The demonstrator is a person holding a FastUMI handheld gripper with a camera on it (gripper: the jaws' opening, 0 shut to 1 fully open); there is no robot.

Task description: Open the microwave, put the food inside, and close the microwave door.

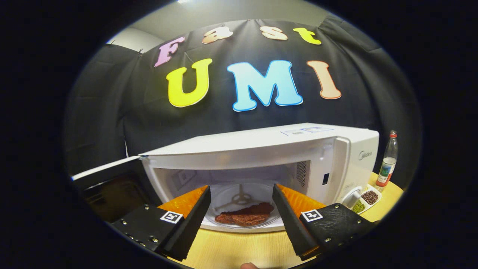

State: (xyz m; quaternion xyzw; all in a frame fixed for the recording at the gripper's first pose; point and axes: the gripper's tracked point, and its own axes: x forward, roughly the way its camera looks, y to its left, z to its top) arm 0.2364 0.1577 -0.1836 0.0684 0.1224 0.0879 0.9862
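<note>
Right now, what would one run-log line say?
gripper: open, empty | microwave: door open | food: inside on turntable, beyond fingers | left: close door

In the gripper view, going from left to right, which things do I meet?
Open microwave door → meat on the glass plate inside the microwave, between the open tool fingers → dish of spices → bottle.

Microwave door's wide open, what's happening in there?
A person is holding a gripper in front of the white microwave. Its door is swung open to the left. The brown food lies on the glass plate inside, seen between the fingers. The fingers are spread apart and hold nothing. The door has not been closed yet. A bottle stands on the table beside the microwave.
</note>
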